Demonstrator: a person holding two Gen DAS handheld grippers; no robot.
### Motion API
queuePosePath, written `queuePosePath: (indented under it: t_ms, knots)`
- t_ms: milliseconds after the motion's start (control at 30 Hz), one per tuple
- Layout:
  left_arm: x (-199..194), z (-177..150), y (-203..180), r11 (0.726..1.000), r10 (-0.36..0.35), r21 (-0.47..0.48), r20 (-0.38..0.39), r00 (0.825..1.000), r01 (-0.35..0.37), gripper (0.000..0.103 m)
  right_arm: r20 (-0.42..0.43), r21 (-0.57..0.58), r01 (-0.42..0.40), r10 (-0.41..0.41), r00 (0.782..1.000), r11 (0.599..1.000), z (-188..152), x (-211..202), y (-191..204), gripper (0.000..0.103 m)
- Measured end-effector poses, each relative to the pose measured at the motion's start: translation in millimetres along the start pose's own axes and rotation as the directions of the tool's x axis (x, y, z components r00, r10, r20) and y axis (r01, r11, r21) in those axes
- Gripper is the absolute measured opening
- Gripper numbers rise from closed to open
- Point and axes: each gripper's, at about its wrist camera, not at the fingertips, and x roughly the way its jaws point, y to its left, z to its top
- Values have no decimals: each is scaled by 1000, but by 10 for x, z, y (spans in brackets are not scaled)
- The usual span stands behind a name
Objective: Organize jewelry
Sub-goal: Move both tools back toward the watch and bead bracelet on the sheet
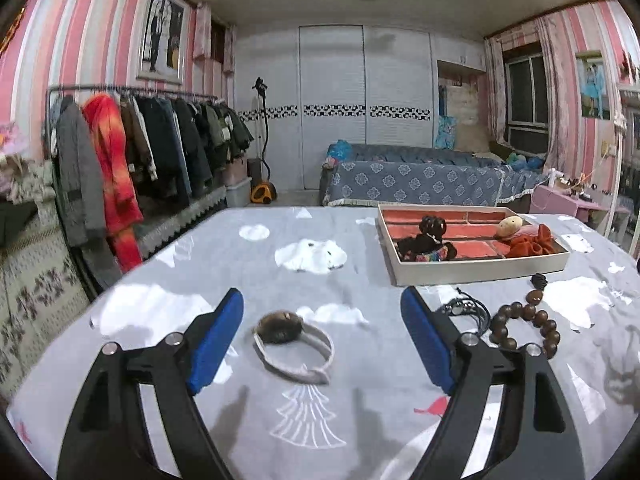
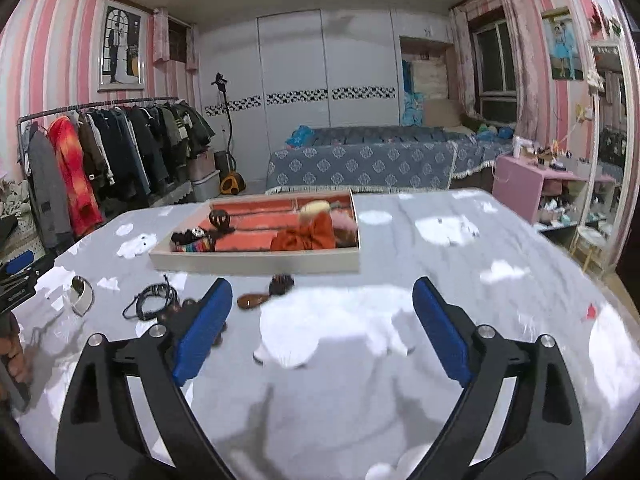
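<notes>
A shallow white tray (image 1: 480, 270) with an orange-red lining split into compartments sits on the desk (image 1: 200, 272), in the right middle of the left wrist view and the centre left of the right wrist view. Inside it lie a dark claw-shaped hair clip (image 1: 432, 225), a black piece with a multicoloured striped band (image 1: 430, 254) at its near left, a pale oval ornament (image 1: 509, 226) and a bunched orange-red fabric piece (image 1: 532, 242) at its right end.

Loose jewelry lies on the desk in front of the tray. In the left wrist view, a white band with a brown furry ball (image 1: 294, 344) rests low in the centre, between the fingers of the left gripper (image 1: 322, 340) but not touched by them. To its right, past the right-hand blue pad, are a coil of black cord (image 1: 466, 308) and a bracelet of brown wooden beads (image 1: 528, 324) with a black tassel knot, near each other.

The left gripper is released, its jaws spread wide. The right gripper (image 2: 322, 328) is also released and wide apart, with only the cloth between its pads; its view is blurred.

The desk is covered in a grey cloth printed with white clouds and a tree outline. Beyond it, a clothes rack (image 1: 132, 140) of hung coats stands at the left, a bed (image 1: 412, 178) with a blue patterned cover at centre, white sliding wardrobe doors (image 1: 364, 104) behind, and pink striped walls.
</notes>
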Motion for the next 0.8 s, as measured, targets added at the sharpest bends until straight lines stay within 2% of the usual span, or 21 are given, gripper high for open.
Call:
queuePosePath:
  t_ms: [133,233,633,800]
  knots:
    - [3,-16,11,1000,-22,-12,0,1000,22,82,-22,-4,15,-15,1000,1000,-139,29,78,90]
    - [11,-24,31,999,-24,-29,-11,1000,23,84,-1,-2,28,-28,1000,1000,-150,-11,94,90]
    - [28,-31,57,999,-2,-40,-30,1000,1,85,-29,-7,28,-28,999,1000,-169,44,91,92]
    - [56,-25,152,997,-7,-73,-54,999,3,86,-44,-29,17,-18,999,999,-164,64,143,93]
